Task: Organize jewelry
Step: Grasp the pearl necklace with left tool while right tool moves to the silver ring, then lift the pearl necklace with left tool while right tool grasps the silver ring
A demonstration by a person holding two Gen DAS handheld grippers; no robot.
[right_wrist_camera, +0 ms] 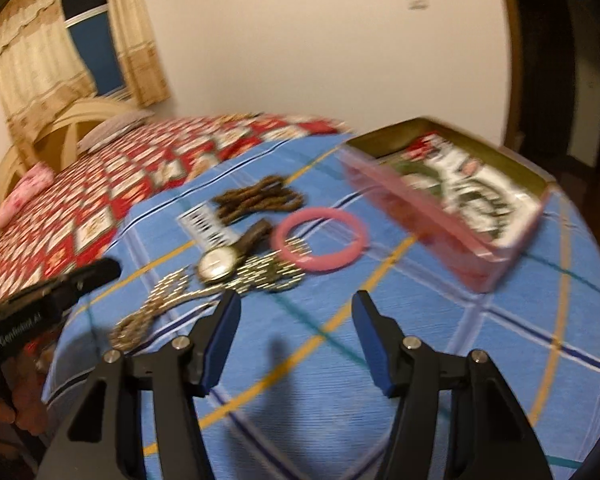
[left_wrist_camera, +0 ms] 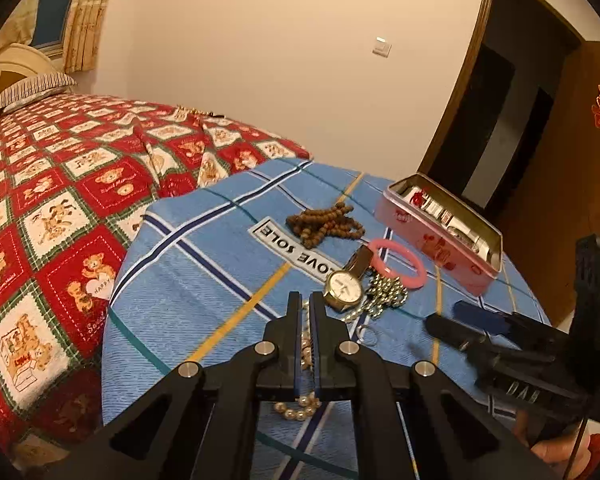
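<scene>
My left gripper (left_wrist_camera: 309, 300) is shut on a pearl necklace (left_wrist_camera: 300, 406), whose beads hang below the jaws over the blue cloth. A gold watch (left_wrist_camera: 343, 286), a silver ball chain (left_wrist_camera: 384, 294), a pink bangle (left_wrist_camera: 398, 263) and brown wooden beads (left_wrist_camera: 326, 224) lie just beyond it. An open pink tin (left_wrist_camera: 444, 236) stands at the right. My right gripper (right_wrist_camera: 296, 304) is open and empty, low over the cloth in front of the watch (right_wrist_camera: 220, 262), bangle (right_wrist_camera: 320, 242) and tin (right_wrist_camera: 452, 204). That view is blurred.
The blue plaid cloth (left_wrist_camera: 204, 280) covers the near corner of a bed with a red teddy-bear quilt (left_wrist_camera: 60, 200). A small ring (left_wrist_camera: 367, 334) lies by the chain. A wall and an open wooden door (left_wrist_camera: 500, 128) are behind.
</scene>
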